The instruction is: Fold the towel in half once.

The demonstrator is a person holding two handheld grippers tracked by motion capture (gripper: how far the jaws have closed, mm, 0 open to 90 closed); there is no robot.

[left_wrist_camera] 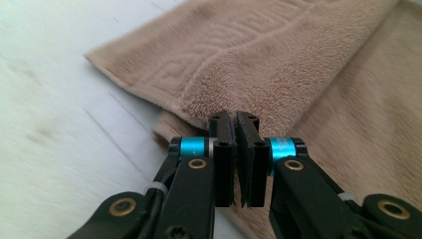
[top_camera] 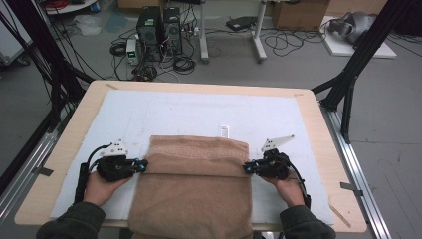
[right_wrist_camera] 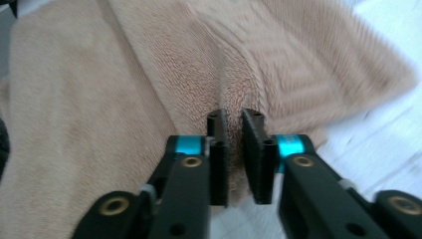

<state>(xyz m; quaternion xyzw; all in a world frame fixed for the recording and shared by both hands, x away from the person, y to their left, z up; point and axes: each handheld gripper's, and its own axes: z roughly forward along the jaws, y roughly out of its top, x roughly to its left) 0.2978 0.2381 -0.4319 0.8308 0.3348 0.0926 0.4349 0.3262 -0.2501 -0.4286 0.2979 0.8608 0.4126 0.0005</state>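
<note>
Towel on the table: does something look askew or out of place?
Nothing looks damaged. The towel hangs over the table's near edge, its far part folded back as a band, with the left gripper and right gripper at the fold's ends.

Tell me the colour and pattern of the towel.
Light brown towel with a raised geometric border pattern; right gripper view shows it best.

No words, numbers or signs can be read anywhere. The brown towel (top_camera: pixel 193 184) has a woven pattern of lines and corners, but no letters. A small white tag (top_camera: pixel 224 131) lies on the counter (top_camera: pixel 318 144) behind it, too tiny and blurry to read. The cardboard boxes (top_camera: pixel 298 14) on the floor look plain.
</note>
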